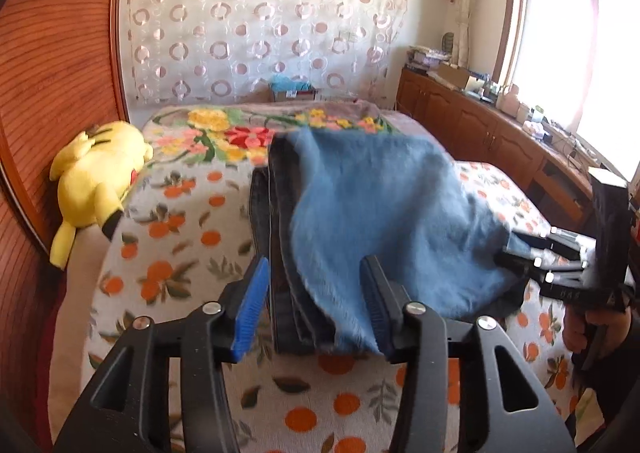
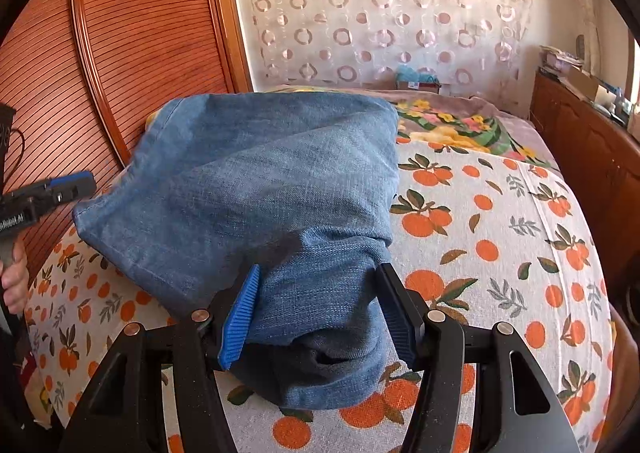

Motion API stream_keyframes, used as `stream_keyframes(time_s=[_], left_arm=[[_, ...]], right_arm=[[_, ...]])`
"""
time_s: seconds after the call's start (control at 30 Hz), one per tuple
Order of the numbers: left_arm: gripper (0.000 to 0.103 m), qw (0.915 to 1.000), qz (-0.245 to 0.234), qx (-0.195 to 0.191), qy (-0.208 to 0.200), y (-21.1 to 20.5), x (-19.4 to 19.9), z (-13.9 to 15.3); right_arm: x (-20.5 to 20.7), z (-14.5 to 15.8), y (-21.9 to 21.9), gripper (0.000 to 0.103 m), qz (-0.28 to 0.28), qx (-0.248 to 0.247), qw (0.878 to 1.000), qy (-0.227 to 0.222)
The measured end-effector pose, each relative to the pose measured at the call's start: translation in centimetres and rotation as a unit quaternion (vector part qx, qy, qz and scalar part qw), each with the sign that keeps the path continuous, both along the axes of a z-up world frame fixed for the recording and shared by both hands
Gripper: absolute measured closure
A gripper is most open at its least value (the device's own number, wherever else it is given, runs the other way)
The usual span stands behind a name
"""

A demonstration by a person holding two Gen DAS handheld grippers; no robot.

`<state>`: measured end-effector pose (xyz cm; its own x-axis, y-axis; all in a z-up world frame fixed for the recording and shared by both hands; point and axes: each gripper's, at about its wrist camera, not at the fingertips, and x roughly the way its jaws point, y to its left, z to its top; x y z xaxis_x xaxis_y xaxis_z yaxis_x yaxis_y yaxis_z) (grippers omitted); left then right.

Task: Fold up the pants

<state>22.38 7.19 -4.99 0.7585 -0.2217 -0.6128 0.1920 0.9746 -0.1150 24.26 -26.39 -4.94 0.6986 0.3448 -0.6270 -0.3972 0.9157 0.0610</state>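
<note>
— Blue pads sit closest in both wrist views. What's between them?

— Jeans point(image 2: 276, 189). In the right view, the right gripper point(image 2: 320, 313) has a rolled, bunched end of the denim filling the gap between its half-spread fingers; whether the pads actually press it, I cannot tell. In the left view, the left gripper point(image 1: 316, 307) is also about half open, with stacked fabric edges point(image 1: 296, 293) lying between the fingers, not visibly pinched.

— How do the jeans look?

— Mid-blue, faded, folded into several layers; darker layers show along the left edge, and a paler face lies on top, slightly blurred.

— Where are they?

— On the bed point(image 2: 500, 237), over an orange-print sheet, near the front edge.

— The grippers' pose?

— Both held low and roughly level, pointing toward the curtain point(image 1: 260, 21). The right one appears at the left view's right edge, reaching the fabric from the side.

— Long axis?

— It runs away from the cameras toward the curtain. A yellow plush point(image 1: 96, 169) lies well apart, leftward.
</note>
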Motion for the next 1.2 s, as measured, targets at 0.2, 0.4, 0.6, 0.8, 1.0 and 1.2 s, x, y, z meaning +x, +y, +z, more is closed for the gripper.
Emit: stream_keyframes(time_s=[0.2, 0.4, 0.6, 0.8, 1.0, 1.2], left_arm=[[0.052, 0.9995, -0.029, 0.011, -0.009, -1.4, 3.4, 1.9], [0.052, 0.9978, -0.043, 0.051, -0.002, -2.8, 8.9, 1.4], [0.052, 0.9964, -0.022, 0.07, 0.043, -1.6, 14.4, -1.2], [0.062, 0.995, -0.037, 0.049, 0.078, -1.0, 16.6, -2.9], [0.07, 0.9936, -0.037, 0.065, 0.085, -2.0, 17.1, -4.0], [0.07, 0.9931, -0.034, 0.072, 0.087, -2.4, 17.3, -4.4]], right_arm=[[-0.4, -0.1, -0.2, 0.042, -0.001, 0.005, 1.0, 0.006], [-0.9, -0.1, -1.0, 0.042, -0.002, 0.013, 1.0, 0.014], [-1.5, 0.0, -1.6, 0.042, -0.001, 0.017, 1.0, 0.021], [-2.1, -0.3, -2.4, 0.042, 0.002, 0.038, 0.999, 0.037], [-3.1, 0.5, -3.4, 0.042, 0.002, 0.058, 0.997, 0.04], [-4.3, 0.7, -4.9, 0.047, -0.013, 0.03, 0.999, 0.038]])
